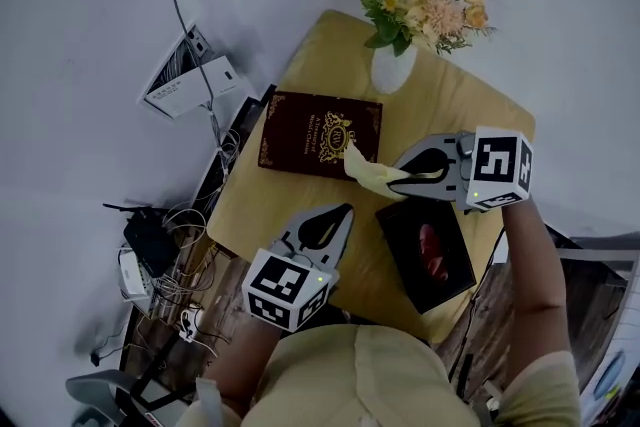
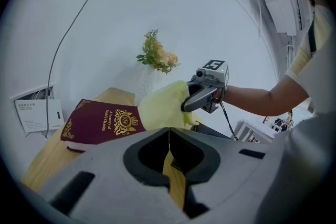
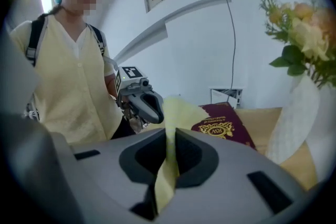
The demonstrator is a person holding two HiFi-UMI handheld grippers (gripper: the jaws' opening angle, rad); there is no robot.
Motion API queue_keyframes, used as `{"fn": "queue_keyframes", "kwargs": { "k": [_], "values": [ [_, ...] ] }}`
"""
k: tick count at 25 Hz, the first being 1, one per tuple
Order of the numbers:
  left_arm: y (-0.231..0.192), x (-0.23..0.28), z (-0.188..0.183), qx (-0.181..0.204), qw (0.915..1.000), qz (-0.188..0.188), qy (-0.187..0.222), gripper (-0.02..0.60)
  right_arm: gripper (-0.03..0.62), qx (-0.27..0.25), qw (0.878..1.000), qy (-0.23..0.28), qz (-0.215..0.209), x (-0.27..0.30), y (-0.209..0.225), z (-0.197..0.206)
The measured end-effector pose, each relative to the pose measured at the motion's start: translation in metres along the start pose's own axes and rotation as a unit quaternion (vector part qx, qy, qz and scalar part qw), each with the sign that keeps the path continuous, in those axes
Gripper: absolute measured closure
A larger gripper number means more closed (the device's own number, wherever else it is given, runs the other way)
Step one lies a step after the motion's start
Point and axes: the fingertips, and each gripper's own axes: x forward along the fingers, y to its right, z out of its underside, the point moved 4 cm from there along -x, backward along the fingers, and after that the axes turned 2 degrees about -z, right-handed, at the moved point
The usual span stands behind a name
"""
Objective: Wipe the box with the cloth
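Grey left gripper: nearest to the person, above the near edge of the table. Jaws pressed together, nothing between them; only a thin slit shows along the seam in the left gripper view.

Black open case: on the table just right of the left gripper, with something red inside. Cannot identify the contents.

Right gripper: just beyond the case, pointing left toward the box. Jaws clamped tight on a pale yellow cloth. In the right gripper view a fold runs down between the pads and the rest fans out ahead of the tips.

Box: maroon, flat, with a gold crest and gold corner ornaments. It lies lid-up near the middle of the table. The free end of the cloth overlaps the box's near right corner; cannot tell whether it is touching.

White vase: at the far edge, beyond the box, upright, holding peach and yellow flowers.

Floor left of the table: a tangle of cables and a white packet.
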Motion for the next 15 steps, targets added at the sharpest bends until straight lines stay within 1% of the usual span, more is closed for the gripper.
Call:
{"fn": "queue_keyframes", "kwargs": {
  "k": [3, 7, 11, 15],
  "values": [
    [0.000, 0.004, 0.003, 0.001, 1.0000, -0.003, -0.007, 0.560, 0.557, 0.017, 0.998, -0.024, -0.053, 0.015, 0.002, 0.013],
    [-0.001, 0.009, 0.009, -0.001, 0.9998, -0.008, -0.018, 0.560, 0.557, 0.033, 0.991, -0.050, -0.116, 0.029, 0.001, 0.027],
    [0.000, 0.014, 0.013, 0.003, 0.9995, -0.011, -0.029, 0.560, 0.557, 0.027, 0.986, -0.067, -0.147, 0.034, -0.003, 0.033],
    [0.001, 0.020, 0.015, 0.002, 0.9992, -0.013, -0.038, 0.560, 0.557, 0.034, 0.980, -0.074, -0.182, 0.035, -0.006, 0.036]
  ]
}}
